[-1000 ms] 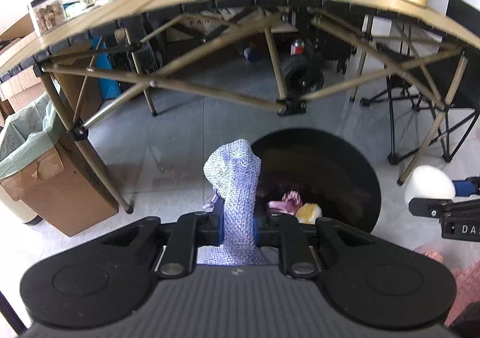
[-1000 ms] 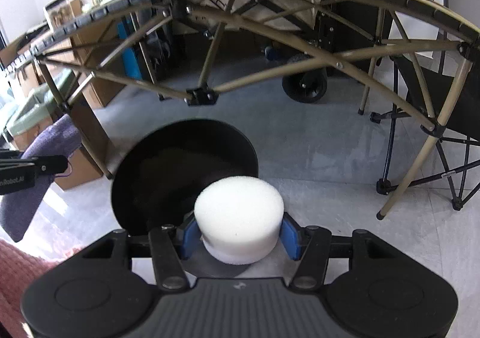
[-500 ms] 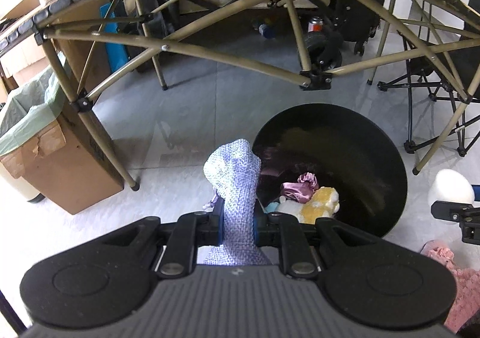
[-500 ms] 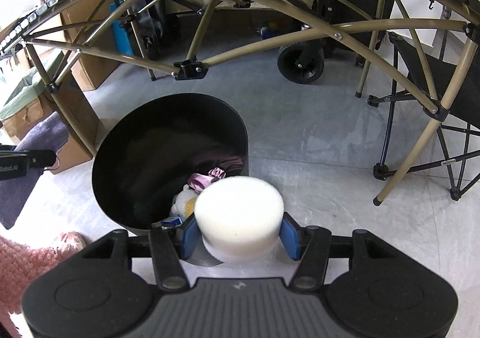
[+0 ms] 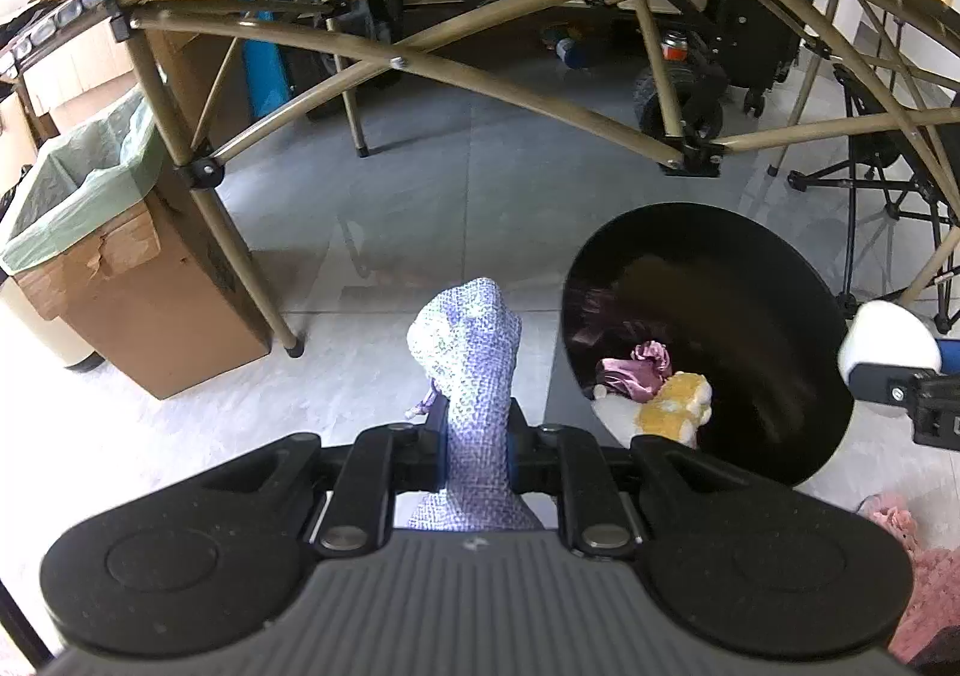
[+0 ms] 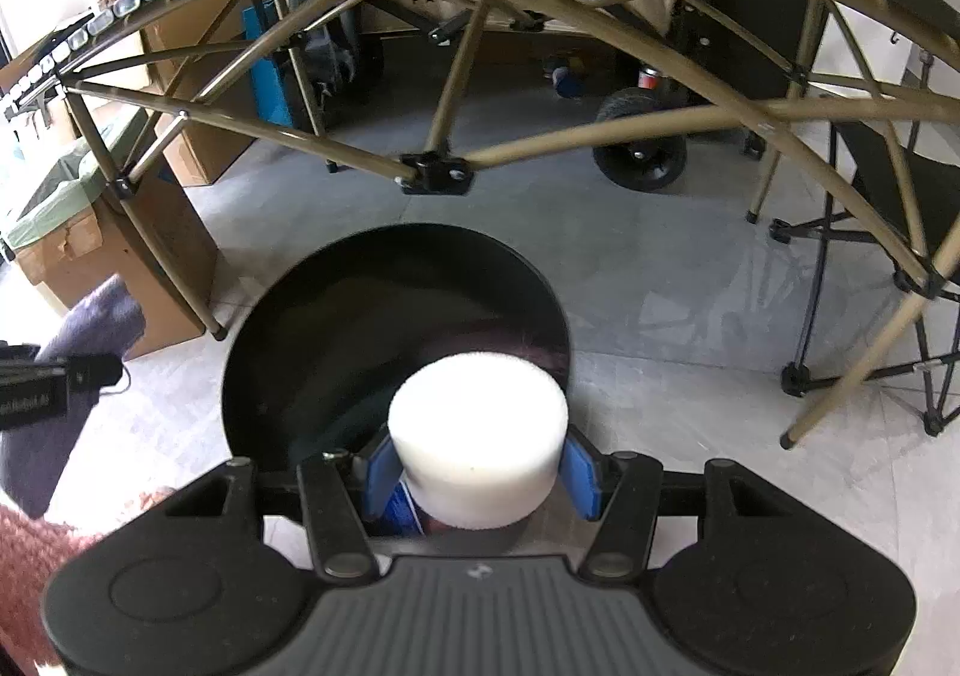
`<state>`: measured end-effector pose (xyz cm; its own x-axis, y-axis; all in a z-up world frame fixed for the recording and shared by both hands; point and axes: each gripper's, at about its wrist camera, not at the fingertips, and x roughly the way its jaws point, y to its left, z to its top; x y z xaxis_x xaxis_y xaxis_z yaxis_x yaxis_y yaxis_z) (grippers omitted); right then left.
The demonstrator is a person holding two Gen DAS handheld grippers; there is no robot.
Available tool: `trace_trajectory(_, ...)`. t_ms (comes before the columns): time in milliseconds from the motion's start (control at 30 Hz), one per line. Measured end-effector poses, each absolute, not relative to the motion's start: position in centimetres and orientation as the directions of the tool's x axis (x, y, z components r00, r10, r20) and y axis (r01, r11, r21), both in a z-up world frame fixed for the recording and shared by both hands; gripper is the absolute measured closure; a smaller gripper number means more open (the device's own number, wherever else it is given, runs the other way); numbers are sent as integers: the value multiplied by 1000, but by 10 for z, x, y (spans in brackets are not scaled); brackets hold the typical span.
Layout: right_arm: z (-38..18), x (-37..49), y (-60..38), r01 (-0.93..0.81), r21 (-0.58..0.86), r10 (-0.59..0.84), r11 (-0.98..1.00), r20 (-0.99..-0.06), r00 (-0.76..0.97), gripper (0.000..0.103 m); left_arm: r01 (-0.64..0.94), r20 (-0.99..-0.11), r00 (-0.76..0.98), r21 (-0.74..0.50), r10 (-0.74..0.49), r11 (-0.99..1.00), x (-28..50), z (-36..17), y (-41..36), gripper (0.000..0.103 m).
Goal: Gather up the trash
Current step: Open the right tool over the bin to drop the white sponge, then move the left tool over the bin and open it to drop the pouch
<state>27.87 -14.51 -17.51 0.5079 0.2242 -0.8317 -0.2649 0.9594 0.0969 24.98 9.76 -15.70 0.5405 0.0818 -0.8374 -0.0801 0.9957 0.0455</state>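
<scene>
Here, both grippers carry trash toward the round black bin on the floor.

Left wrist view: the left gripper (image 5: 475, 439) has its fingers closed tight on a lavender woven cloth (image 5: 465, 352), which stands up limp from the pinch; soft and light, it should be held at its bunched middle. The black bin (image 5: 774, 268) lies at two o'clock of the cloth, already holding a purple scrap and a yellow-white plush. A lined cardboard box (image 5: 120, 280) sits at nine o'clock.

Right wrist view: the right gripper (image 6: 479, 475) has its fingers partly open, clamped on the sides of a white foam puck (image 6: 477, 436), light and squashy, directly over the bin's (image 6: 288, 328) near rim.
</scene>
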Motion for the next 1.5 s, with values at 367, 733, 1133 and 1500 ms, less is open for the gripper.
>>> trace_trajectory(367, -176, 304, -91, -313, 63, 221, 948, -836, 502, 47, -105, -842, 534, 26, 78, 994, 250, -158, 114, 86)
trace_trajectory(733, -178, 310, -96, -247, 67, 185, 967, -850, 493, 6, -73, -840, 541, -7, 34, 997, 260, -148, 96, 86)
trace_trajectory(1133, -166, 301, -168, -80, 59, 94, 995, -823, 561, 2, 7, -841, 540, -41, -39, 999, 298, -135, 26, 86)
trace_trajectory(1500, -162, 294, -217, 36, 54, 22, 998, -803, 595, 2, -15, -877, 479, -53, -40, 998, 331, -152, -7, 85)
